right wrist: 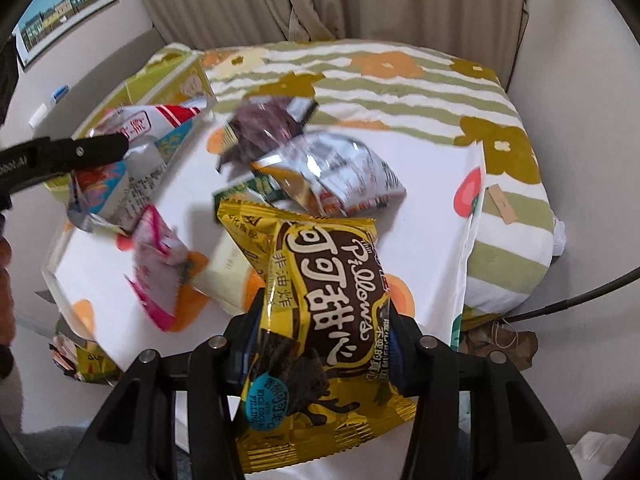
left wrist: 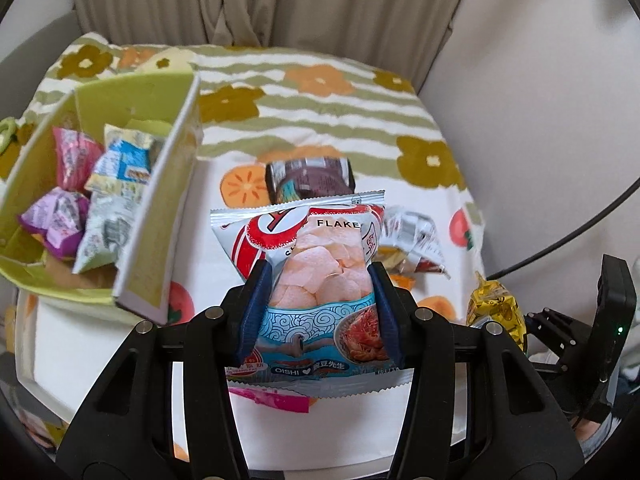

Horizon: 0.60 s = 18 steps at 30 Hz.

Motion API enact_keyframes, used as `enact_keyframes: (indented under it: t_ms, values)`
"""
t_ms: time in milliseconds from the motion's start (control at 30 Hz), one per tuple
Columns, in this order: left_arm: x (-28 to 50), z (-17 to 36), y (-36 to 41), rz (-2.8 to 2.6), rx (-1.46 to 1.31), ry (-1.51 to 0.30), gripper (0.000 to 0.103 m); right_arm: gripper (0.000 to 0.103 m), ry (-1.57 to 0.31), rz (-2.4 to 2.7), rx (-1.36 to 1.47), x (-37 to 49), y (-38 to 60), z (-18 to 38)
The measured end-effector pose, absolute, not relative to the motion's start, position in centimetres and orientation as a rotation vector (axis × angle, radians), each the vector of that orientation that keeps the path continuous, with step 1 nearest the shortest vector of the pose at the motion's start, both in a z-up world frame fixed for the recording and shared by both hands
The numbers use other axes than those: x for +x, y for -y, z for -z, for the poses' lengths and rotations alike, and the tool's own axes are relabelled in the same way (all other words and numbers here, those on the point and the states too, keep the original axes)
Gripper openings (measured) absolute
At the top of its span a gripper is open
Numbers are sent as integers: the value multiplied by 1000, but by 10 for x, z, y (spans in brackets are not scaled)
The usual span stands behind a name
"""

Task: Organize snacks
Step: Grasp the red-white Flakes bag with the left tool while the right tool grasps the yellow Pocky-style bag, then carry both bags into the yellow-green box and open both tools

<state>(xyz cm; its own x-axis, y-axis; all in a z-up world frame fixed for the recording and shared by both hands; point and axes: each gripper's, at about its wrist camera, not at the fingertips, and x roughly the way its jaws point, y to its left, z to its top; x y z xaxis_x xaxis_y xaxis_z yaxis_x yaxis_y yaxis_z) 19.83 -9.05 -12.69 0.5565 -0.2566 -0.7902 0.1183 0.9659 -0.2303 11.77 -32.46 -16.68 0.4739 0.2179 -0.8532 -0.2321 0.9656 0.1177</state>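
My left gripper (left wrist: pixel 320 280) is shut on a prawn flakes packet (left wrist: pixel 320 272), white, red and blue, held above the table. A green box (left wrist: pixel 160 216) with several snack packets inside stands just to its left. My right gripper (right wrist: pixel 324 320) is shut on a yellow Pillows cocoa packet (right wrist: pixel 320 304), held above the table's near edge. In the right wrist view the left gripper's finger (right wrist: pixel 80 152) and its flakes packet (right wrist: pixel 132 168) show at the left, beside the green box (right wrist: pixel 188 80). The yellow packet (left wrist: pixel 496 308) also shows in the left wrist view.
Loose packets lie on the floral tablecloth (right wrist: pixel 420 92): a brown one (right wrist: pixel 260 132), a silver one (right wrist: pixel 340 172), a pink one (right wrist: pixel 160 276) and a pale one (right wrist: pixel 228 272). Curtains (right wrist: pixel 320 0) hang behind. A cable (right wrist: pixel 580 300) runs at the right.
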Motion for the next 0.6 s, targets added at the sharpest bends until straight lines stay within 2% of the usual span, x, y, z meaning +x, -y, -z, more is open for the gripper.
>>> enact_keyframes:
  t_ms: [300,600]
  values:
    - [212,83,34,173,-197,-851,46,46,-905,-345,-55,150,276,99]
    - [272,61,-57,87,-199,-823,46,46,-807,-461,-81,219,170,55]
